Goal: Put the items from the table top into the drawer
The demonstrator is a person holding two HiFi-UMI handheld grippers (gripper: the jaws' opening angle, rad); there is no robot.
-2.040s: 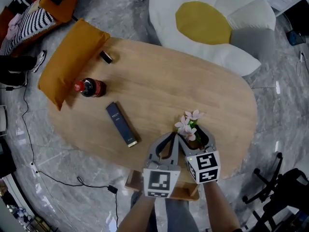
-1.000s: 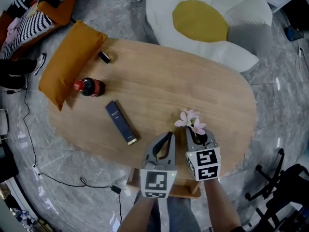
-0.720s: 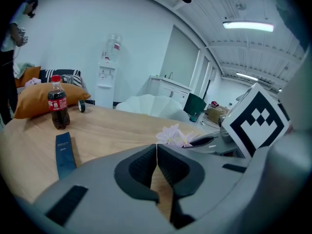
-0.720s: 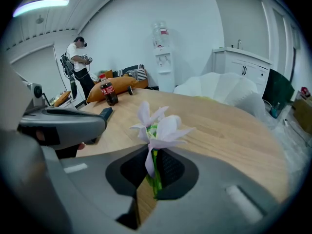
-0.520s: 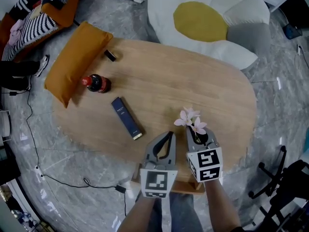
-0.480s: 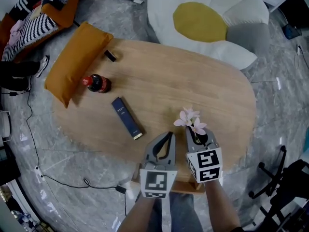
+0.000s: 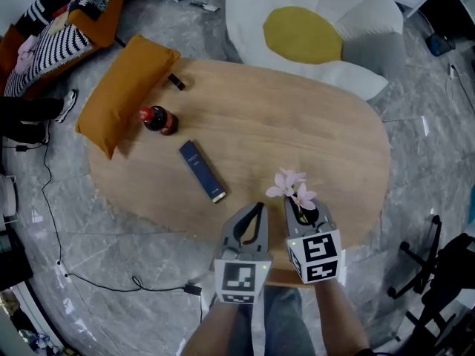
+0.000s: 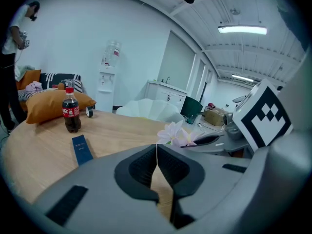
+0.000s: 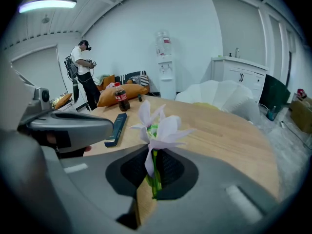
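My right gripper [image 7: 306, 206] is shut on the green stem of a pink artificial flower [image 7: 292, 190], held upright above the table's near edge. In the right gripper view the flower [image 9: 158, 128] rises from between the closed pads of that gripper [image 9: 153, 167]. Just to its left, my left gripper [image 7: 255, 210] is shut with nothing in it, and its pads meet in the left gripper view [image 8: 156, 147]. A cola bottle [image 7: 157, 119], a dark blue box [image 7: 202, 170] and a small black object [image 7: 177, 81] sit on the wooden table [image 7: 297, 124]. The drawer's wooden edge [image 7: 278, 278] shows under the grippers.
An orange cushion [image 7: 122, 91] overhangs the table's far left end. A white and yellow flower-shaped seat [image 7: 319, 32] stands beyond the table. Cables [image 7: 96, 280] lie on the marble floor. A black chair base [image 7: 430, 280] stands at right. A person [image 9: 80, 67] stands far off.
Both grippers have lifted a little together, and the flower has come up off the table with the right one. The head view has shifted, so the table items sit further right.
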